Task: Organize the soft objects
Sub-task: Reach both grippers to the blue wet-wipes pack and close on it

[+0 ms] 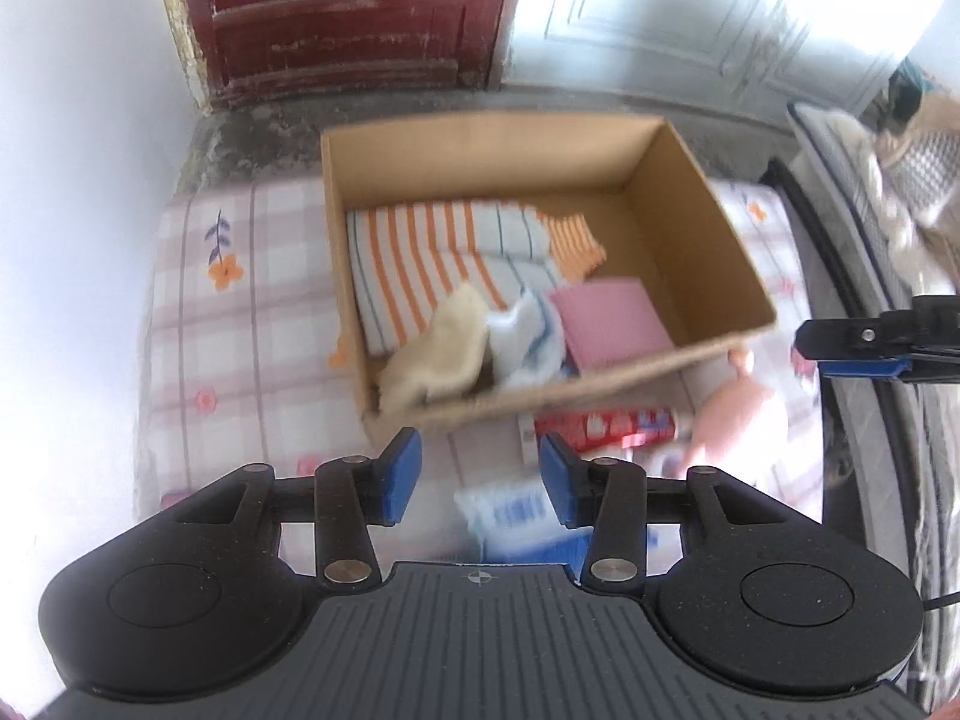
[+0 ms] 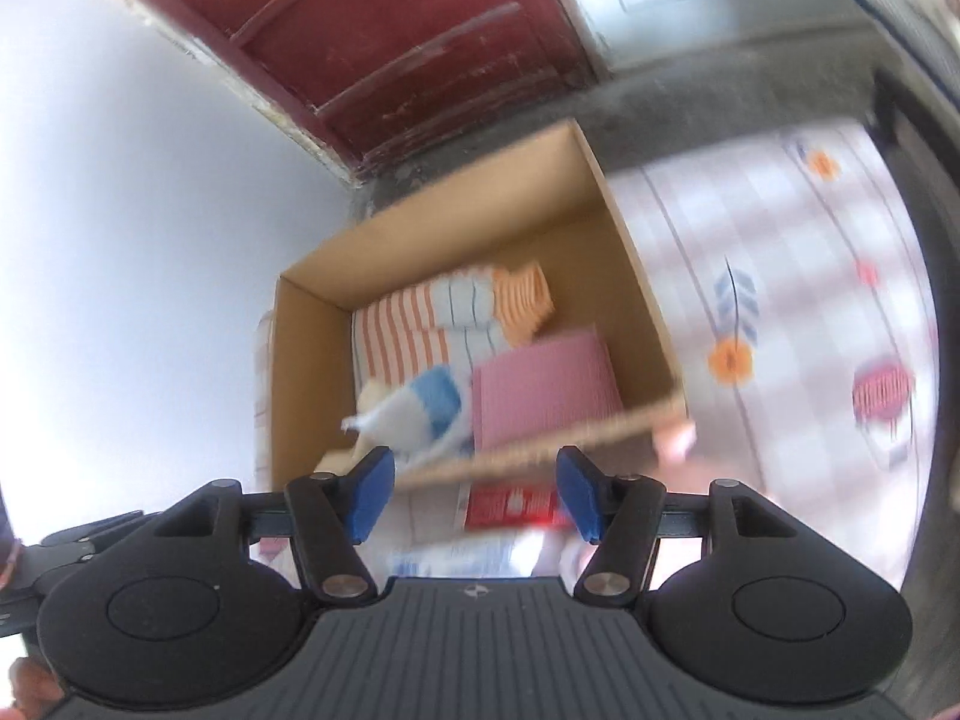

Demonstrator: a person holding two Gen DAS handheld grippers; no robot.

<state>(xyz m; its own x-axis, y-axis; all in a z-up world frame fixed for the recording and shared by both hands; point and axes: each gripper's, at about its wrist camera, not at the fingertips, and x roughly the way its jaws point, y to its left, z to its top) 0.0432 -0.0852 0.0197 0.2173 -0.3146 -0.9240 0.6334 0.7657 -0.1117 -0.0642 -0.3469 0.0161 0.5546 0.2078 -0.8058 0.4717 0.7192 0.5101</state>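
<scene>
Both grippers, left (image 1: pixel 480 483) and right (image 2: pixel 474 495), hover with jaws apart and empty above the cardboard box (image 1: pixel 708 354), where the blue-and-white cloth (image 1: pixel 528 342) and cream cloth (image 1: pixel 438 348) slump against the near wall and could spill over it if nudged.

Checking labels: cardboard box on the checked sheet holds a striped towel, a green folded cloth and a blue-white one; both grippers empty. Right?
One error: the folded cloth is pink, not green, as the left wrist view shows. The rest holds: cardboard box on the checked sheet, striped towel, blue-white cloth, and left gripper and right gripper both empty.
</scene>
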